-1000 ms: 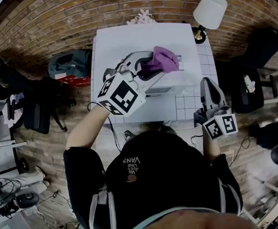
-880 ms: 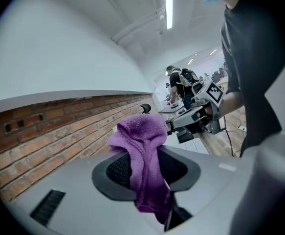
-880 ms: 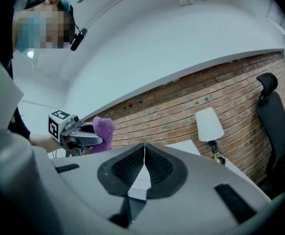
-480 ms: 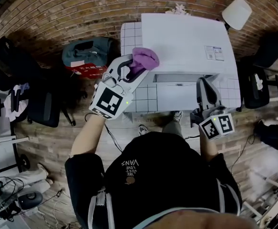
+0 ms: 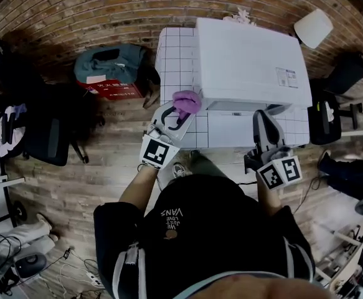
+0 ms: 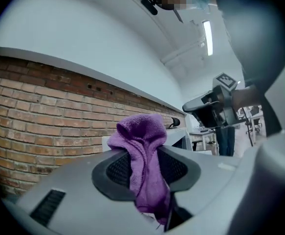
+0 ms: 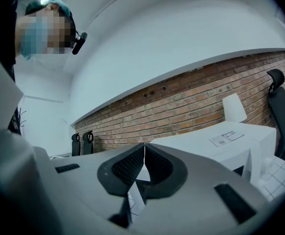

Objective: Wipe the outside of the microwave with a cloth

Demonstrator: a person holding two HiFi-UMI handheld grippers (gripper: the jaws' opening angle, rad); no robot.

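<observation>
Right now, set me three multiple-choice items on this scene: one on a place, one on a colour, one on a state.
1. Where is the cloth relative to the microwave?
A. Lying flat on its top
B. Tucked behind it
C. Beside its near left corner, held in the left tongs

2. What colour is the cloth?
A. White
B. Purple
C. Green

3. What state are the right tongs in?
A. Shut, with nothing between them
B. Shut on the cloth
C. Wide apart

Answers:
1 C: the head view shows the cloth pinched at that corner, off the top.
2 B: it shows purple in both the head view and the left gripper view.
3 A: the right gripper view shows the two pads meeting with nothing between them.
</observation>
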